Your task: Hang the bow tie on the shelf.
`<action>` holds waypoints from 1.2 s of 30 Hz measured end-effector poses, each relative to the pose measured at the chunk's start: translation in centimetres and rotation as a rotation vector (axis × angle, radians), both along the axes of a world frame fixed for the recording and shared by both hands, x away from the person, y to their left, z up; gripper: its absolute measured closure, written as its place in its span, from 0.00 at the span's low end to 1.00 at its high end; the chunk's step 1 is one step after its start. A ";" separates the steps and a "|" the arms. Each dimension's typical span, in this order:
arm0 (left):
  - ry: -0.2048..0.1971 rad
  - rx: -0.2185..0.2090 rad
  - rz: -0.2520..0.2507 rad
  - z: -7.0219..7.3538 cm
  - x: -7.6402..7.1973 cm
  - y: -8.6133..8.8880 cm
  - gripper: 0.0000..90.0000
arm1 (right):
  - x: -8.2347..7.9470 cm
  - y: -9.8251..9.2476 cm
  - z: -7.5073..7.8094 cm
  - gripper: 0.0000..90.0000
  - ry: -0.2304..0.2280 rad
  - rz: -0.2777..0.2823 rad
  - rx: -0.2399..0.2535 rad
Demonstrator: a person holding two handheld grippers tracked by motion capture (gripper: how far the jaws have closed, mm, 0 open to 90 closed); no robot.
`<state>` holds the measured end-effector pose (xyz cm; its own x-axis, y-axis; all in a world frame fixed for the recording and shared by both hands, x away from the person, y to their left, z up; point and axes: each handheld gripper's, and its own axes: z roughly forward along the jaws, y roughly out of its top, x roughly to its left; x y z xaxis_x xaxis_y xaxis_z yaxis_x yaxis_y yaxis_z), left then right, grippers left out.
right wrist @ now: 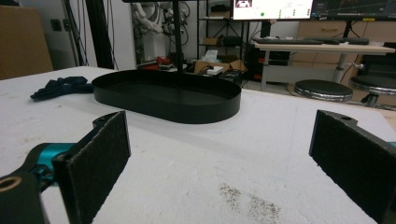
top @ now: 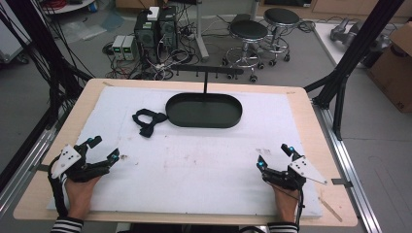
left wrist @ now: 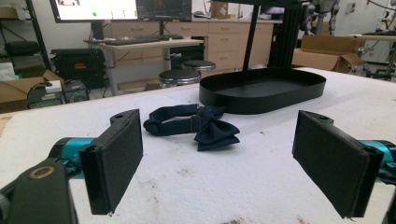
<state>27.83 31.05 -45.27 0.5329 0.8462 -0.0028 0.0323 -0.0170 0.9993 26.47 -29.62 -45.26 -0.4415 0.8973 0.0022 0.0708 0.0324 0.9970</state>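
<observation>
A dark navy bow tie (top: pixel 147 121) with its looped strap lies on the white mat, just left of a black oval tray (top: pixel 204 110). The bow tie (left wrist: pixel 198 125) sits ahead of my left gripper (left wrist: pixel 217 163), between and beyond its wide-apart jaws. My left gripper (top: pixel 104 149) rests open at the mat's near left. My right gripper (top: pixel 275 156) rests open at the near right, empty, with the tray (right wrist: pixel 166 95) and the bow tie (right wrist: pixel 60 87) far off to its left.
A black post with a crossbar (top: pixel 206 73) rises from the tray's far side. The white mat (top: pixel 194 160) covers a wooden table (top: pixel 311 116). Stools (top: pixel 248 34), computers and cables stand on the floor beyond the far edge.
</observation>
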 end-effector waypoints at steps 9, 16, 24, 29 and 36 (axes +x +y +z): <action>0.018 0.035 0.036 0.1 0.1 -0.4 0.19 | -0.1 0.0 0.0 0.05 0.002 0.000 0.008; 0.018 0.034 0.023 0.1 0.1 -0.3 0.19 | -0.1 0.1 0.0 0.05 0.004 -0.002 0.003; 0.018 0.050 0.044 1.6 0.5 -0.3 0.19 | -0.1 0.3 0.0 0.05 0.011 -0.004 -0.014; 0.024 0.087 0.024 3.0 1.1 -0.9 0.19 | 0.0 0.2 0.0 0.05 0.005 -0.004 -0.017; 0.090 0.120 0.020 4.6 2.5 -1.8 0.18 | 0.0 0.2 0.0 0.05 0.005 -0.005 -0.015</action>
